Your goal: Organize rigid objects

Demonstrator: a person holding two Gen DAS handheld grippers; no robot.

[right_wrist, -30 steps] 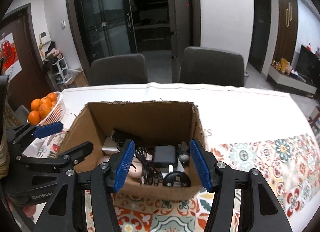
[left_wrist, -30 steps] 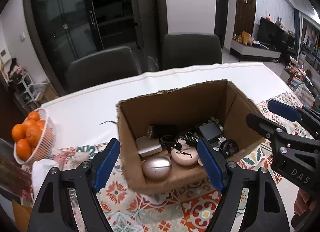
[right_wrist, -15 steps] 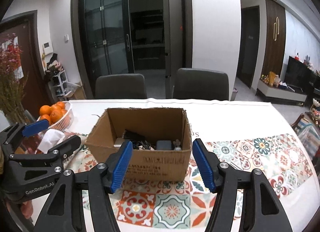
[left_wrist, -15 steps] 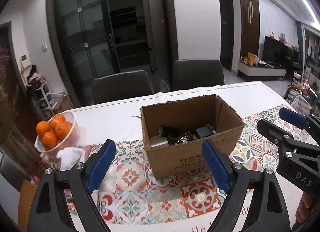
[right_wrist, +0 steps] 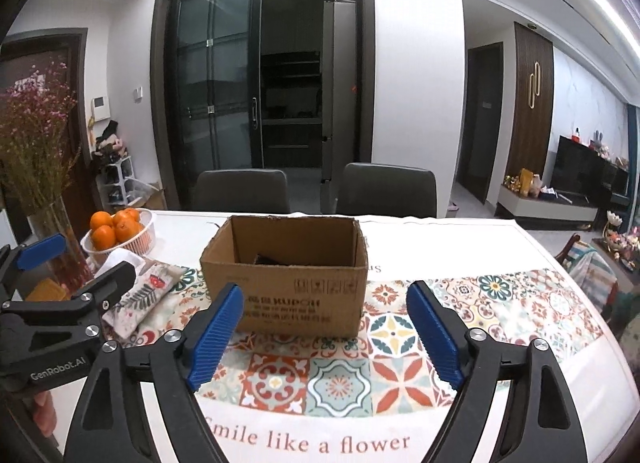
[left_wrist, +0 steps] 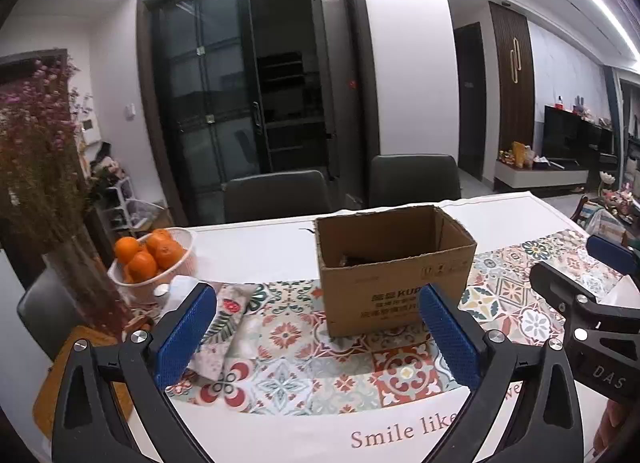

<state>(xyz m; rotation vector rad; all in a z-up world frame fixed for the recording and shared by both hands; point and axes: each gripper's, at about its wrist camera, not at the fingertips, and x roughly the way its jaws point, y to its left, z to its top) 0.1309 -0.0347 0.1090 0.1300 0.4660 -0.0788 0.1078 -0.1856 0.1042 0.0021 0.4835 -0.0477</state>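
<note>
Patterned worktop [right_wrist: 400,379]: we note cardboard box [right_wrist: 296,295] centred; left tongs [left_wrist: 316,333] and right tongs [right_wrist: 326,331] both spread, empty, near side.

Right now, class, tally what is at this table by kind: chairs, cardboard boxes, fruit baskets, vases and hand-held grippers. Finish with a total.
chairs: 2
cardboard box: 1
fruit basket: 1
vase: 1
hand-held grippers: 2 (left hand-held gripper, right hand-held gripper)
Total: 7
</note>
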